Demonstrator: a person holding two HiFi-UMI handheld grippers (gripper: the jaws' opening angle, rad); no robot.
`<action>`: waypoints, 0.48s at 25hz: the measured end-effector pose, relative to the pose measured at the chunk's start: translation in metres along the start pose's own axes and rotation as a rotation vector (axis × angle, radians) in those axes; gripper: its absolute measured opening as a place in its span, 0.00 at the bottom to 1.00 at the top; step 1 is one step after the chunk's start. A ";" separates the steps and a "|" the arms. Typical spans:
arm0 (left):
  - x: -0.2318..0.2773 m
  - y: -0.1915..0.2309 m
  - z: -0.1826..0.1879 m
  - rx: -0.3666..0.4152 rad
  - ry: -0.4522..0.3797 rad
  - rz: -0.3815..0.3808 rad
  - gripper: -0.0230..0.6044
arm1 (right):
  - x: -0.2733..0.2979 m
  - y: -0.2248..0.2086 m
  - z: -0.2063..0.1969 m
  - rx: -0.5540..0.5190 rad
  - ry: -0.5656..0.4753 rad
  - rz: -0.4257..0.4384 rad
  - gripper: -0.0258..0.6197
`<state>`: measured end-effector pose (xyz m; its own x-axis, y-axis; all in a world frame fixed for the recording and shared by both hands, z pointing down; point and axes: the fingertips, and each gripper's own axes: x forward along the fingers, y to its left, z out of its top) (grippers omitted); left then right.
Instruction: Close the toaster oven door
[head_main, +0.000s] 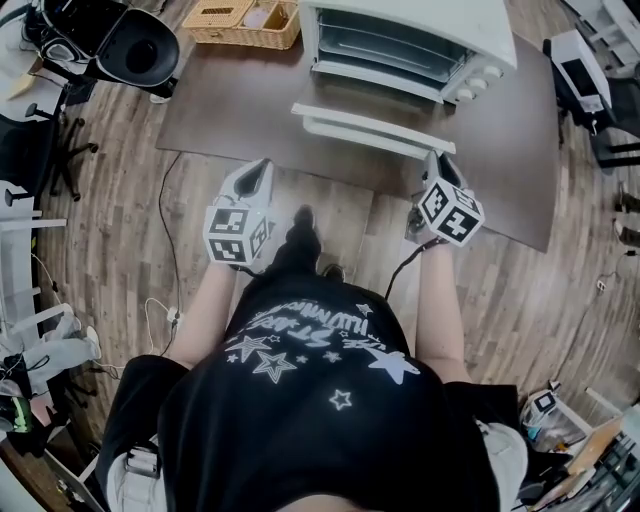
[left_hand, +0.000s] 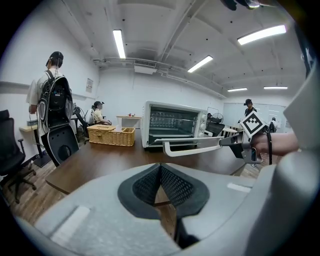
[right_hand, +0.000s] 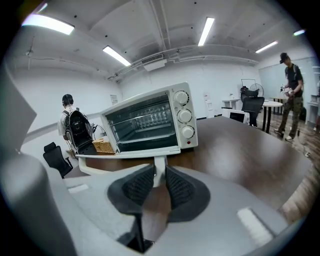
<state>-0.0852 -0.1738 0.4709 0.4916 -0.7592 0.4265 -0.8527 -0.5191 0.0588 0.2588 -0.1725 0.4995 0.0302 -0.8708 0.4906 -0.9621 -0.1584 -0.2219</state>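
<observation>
Nearest to us, the left hand-held gripper (left_hand: 160, 171) hangs in front of the toaster oven and off to its left, at the table's (head_main: 230, 110) front edge, with its jaws pressed together on nothing. The right hand-held gripper (right_hand: 159, 173) is further in, its pads clamped on the white post at the right end of the door handle (left_hand: 192, 148). The door (head_main: 375, 118) lies dropped open and flat in front of the toaster oven (right_hand: 150, 120), so we judge the closing swing not yet begun. Behind it the oven cavity stands open, with the wicker basket (head_main: 240, 20) to the oven's left at the table's far edge. What worries us is the grip: it sits at one end of the handle on a narrow post, so lifting from there could twist the door or let the pads slide off, dropping it back flat. The oven looks light, and nothing braces it, so a firm push at the end of the swing could shove it backward across the table. We count two hand-held grippers, one toaster oven with one door, one handle and three knobs (right_hand: 185, 116), one basket and one table.
</observation>
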 end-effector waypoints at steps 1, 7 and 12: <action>0.001 0.000 0.003 0.000 -0.005 0.000 0.05 | 0.000 0.001 0.004 0.000 -0.006 0.000 0.16; 0.011 0.000 0.018 0.000 -0.032 -0.008 0.05 | 0.001 0.002 0.018 0.004 -0.026 0.009 0.16; 0.018 0.003 0.029 -0.001 -0.050 0.000 0.05 | -0.001 0.003 0.032 0.008 -0.053 0.019 0.16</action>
<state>-0.0744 -0.2001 0.4527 0.5000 -0.7777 0.3811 -0.8528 -0.5188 0.0601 0.2642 -0.1866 0.4713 0.0265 -0.8973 0.4406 -0.9606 -0.1449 -0.2374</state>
